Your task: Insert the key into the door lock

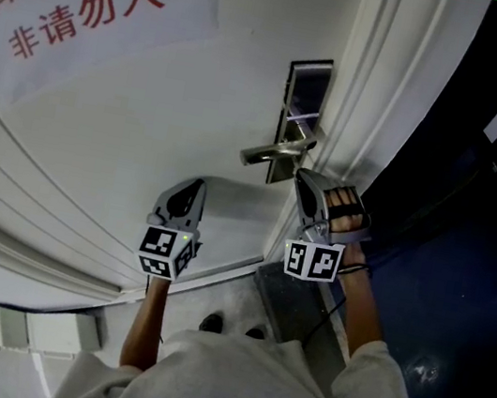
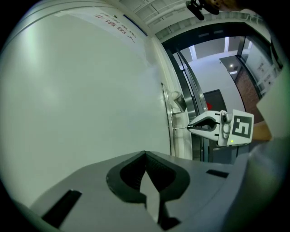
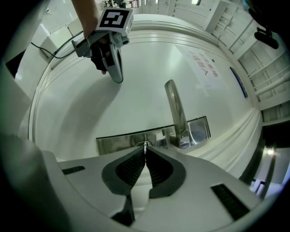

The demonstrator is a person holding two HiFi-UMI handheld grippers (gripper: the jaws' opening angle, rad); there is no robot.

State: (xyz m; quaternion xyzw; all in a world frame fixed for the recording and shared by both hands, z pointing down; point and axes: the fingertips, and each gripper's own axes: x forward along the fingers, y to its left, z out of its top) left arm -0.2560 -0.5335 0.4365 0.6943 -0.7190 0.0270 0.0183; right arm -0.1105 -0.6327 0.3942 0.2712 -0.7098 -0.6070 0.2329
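Key point(image 3: 145, 145) is seen clamped at the very tips of the right gripper point(image 3: 145, 153), whose jaws are pressed together on it. Only a short length of its thin blade shows ahead of the pads. The blade reaches forward to the steel lock plate point(image 3: 122, 140) straight in front of the gripper. Whether it has entered the keyhole cannot be told.

A slip is judged the main risk. So little of the key is held that an off-line push could twist it in the pads, skate the tip across the plate or bend the blade. The lever handle point(image 3: 176, 108) stands out from the plate just beside the gripper and could be struck if the gripper is swung toward it.

The left gripper point(image 1: 194, 191) is held level near the white door point(image 1: 125, 143), well apart to the left of the right gripper, with its jaws together on nothing. A paper sign point(image 1: 83, 2) with red characters is stuck on the door farther off beyond it.
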